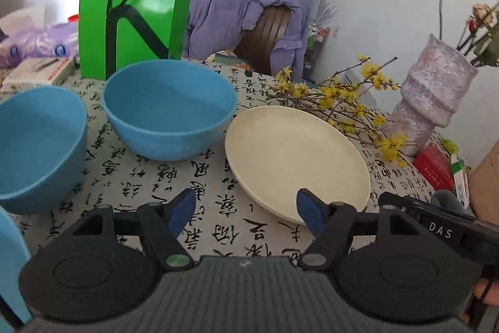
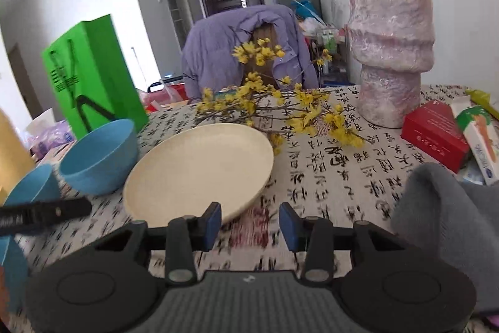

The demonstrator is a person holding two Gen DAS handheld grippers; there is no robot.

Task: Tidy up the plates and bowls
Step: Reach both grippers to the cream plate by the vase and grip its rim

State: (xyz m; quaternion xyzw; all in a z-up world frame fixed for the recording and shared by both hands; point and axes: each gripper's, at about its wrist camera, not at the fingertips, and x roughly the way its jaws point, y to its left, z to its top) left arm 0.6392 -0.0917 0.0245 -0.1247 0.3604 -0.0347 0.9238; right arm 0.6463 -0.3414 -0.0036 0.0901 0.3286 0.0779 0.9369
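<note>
1. The left tool (image 1: 246, 213) sits at the bottom centre of the left wrist view, its blue-padded jaws spread wide with only the printed cloth between them; it holds nothing.
2. The right tool (image 2: 250, 223) sits at the bottom centre of the right wrist view, its jaws partly apart and also empty. Its left pad is just beside the near rim of the plate, but I cannot tell whether it touches.
3. The round, shallow, cream-coloured plate (image 1: 296, 159) lies flat on the table (image 1: 149, 177), which is covered in a cloth of black calligraphy. In the left wrist view it is right of centre.
4. A deep, matte blue bowl (image 1: 168, 111) stands upright just beside the plate at centre left. A second blue bowl (image 1: 37, 145) of the same kind stands near it at the left edge.
5. Yellow-flowered twigs (image 1: 349, 102) lie against the plate's far rim, in front of a pink textured vase (image 1: 430, 102) at the right.
6. Plate and bowls look like light, stiff moulded ware with a dull finish, probably not slippery and unlikely to shatter.
7. The plate lies low, so the raised near rim is likely the best hold, one pad above and one below.
8. Each bowl would best be pinched across its thin wall at the rim for nesting.
</note>
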